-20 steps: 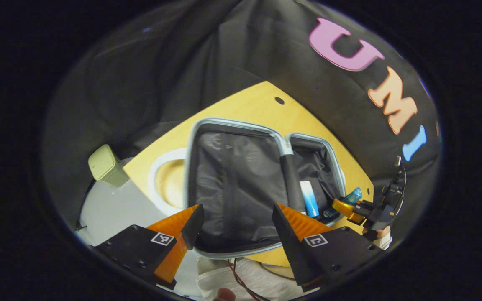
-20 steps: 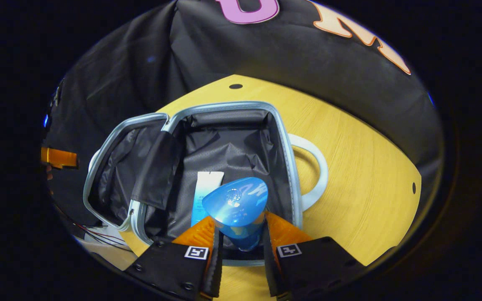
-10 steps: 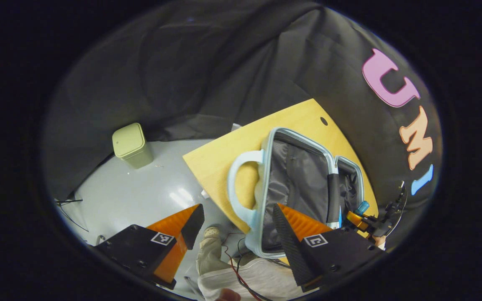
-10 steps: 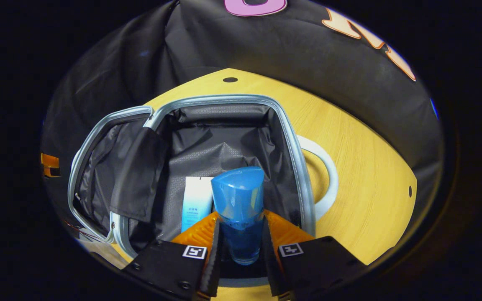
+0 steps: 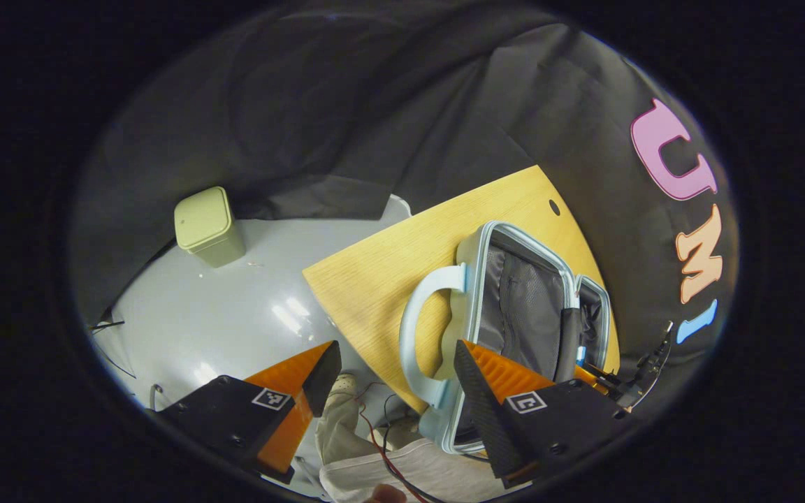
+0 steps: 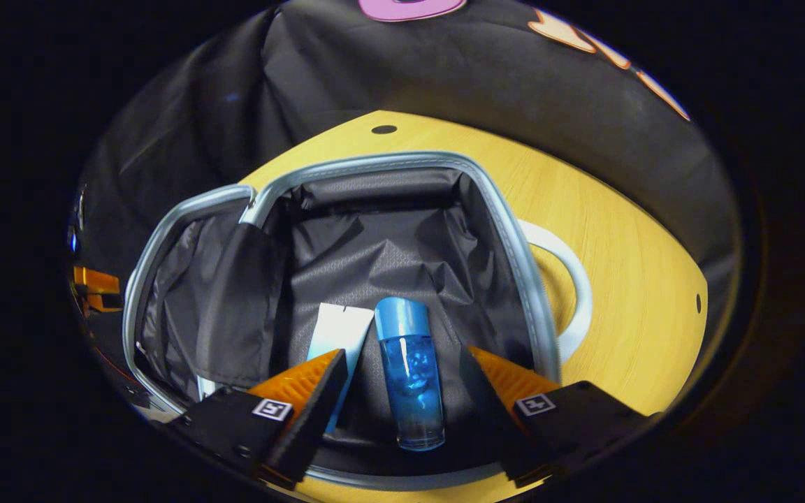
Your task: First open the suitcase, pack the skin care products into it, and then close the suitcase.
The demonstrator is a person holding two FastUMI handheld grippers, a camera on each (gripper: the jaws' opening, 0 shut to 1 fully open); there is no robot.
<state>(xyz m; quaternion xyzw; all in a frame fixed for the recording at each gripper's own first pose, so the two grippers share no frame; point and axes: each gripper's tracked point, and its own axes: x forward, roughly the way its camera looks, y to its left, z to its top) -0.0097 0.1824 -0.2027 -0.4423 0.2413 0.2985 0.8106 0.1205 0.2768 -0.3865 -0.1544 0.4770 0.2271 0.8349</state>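
The light-blue suitcase [image 6: 507, 230] lies open on the wooden table [image 6: 626, 230], its dark lining showing. Inside it a blue bottle [image 6: 409, 377] lies flat beside a white-and-blue tube [image 6: 336, 332]. My right gripper [image 6: 402, 381] hovers open over the case, the bottle lying free between its spread fingers. In the left gripper view the suitcase [image 5: 476, 279] appears at the right with its handle [image 5: 416, 328] toward me. My left gripper [image 5: 395, 367] is open with nothing held, off the table's near edge above the floor. The other gripper [image 5: 608, 377] shows at the suitcase's far side.
A pale green bin [image 5: 207, 225] stands on the grey floor [image 5: 235, 314] at the left. A person's light sleeve [image 5: 402, 468] and red wires [image 5: 374, 433] are at the bottom of the left gripper view. The table has holes [image 6: 383, 129] near its edges.
My right gripper has opened and let go of the blue bottle, which now lies flat in the suitcase. My left gripper has swung away to the left, toward the floor.
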